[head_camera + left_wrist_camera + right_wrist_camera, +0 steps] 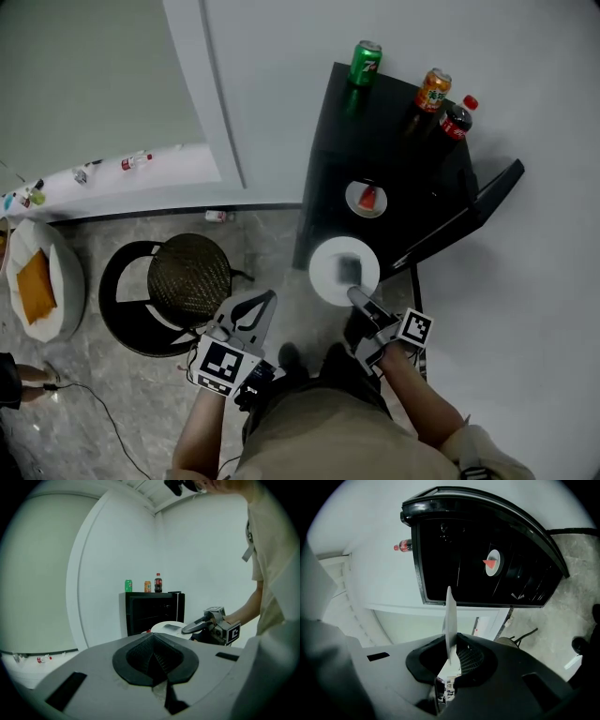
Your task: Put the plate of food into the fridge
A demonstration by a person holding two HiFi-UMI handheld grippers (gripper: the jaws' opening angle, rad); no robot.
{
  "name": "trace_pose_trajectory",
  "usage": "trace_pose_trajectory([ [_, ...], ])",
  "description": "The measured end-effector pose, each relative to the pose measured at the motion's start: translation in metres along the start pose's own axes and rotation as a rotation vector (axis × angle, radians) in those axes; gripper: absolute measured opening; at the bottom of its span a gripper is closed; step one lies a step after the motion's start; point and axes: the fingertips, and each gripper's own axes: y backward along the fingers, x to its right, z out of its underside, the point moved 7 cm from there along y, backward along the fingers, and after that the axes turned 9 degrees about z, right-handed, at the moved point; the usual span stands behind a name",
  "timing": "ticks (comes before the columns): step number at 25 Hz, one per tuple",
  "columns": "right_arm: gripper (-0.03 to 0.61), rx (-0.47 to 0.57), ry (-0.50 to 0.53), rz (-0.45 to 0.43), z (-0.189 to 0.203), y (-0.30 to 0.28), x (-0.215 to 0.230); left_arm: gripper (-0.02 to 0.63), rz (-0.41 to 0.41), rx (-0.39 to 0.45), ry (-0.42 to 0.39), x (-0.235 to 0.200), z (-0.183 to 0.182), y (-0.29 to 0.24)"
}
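Black fridge (394,159) stands with its door (473,206) swung open, evidently to admit the load. The white plate (326,267) is carried level just before the opening, its rim pinched by the right gripper (359,298). The left gripper (251,309) is clenched, empty and hangs clear. A smaller plate (366,199) already occupies the shelf's middle and may crowd placement.
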Motion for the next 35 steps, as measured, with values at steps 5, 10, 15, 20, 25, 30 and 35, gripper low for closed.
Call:
trace_pose_trajectory([
  [5,0.043,0.037,-0.001,-0.025,-0.007,0.0,0.009,0.009,0.017,-0.007,-0.008,-0.005,-0.002,-0.001],
  [10,0.043,0.024,-0.013,-0.024,-0.019,-0.003,0.022,0.009,0.017,-0.031,-0.007,-0.006,-0.002,-0.015],
  [15,0.043,-0.012,-0.019,-0.018,-0.037,-0.01,0.035,0.009,-0.005,-0.048,0.009,-0.006,-0.006,-0.035],
  [20,0.043,-0.042,-0.005,-0.022,-0.062,-0.028,0.051,0.009,0.002,-0.075,-0.012,-0.009,-0.009,-0.062],
  [25,0.043,-0.067,-0.005,0.012,-0.069,-0.046,0.081,0.009,0.004,-0.111,0.025,-0.012,0.004,-0.073],
  [30,0.043,-0.056,-0.031,0.031,-0.075,-0.058,0.111,0.009,0.024,-0.129,0.03,-0.011,0.024,-0.088],
  [35,0.043,-0.048,-0.022,0.046,-0.084,-0.075,0.141,0.009,0.049,-0.155,0.044,-0.015,0.047,-0.11],
])
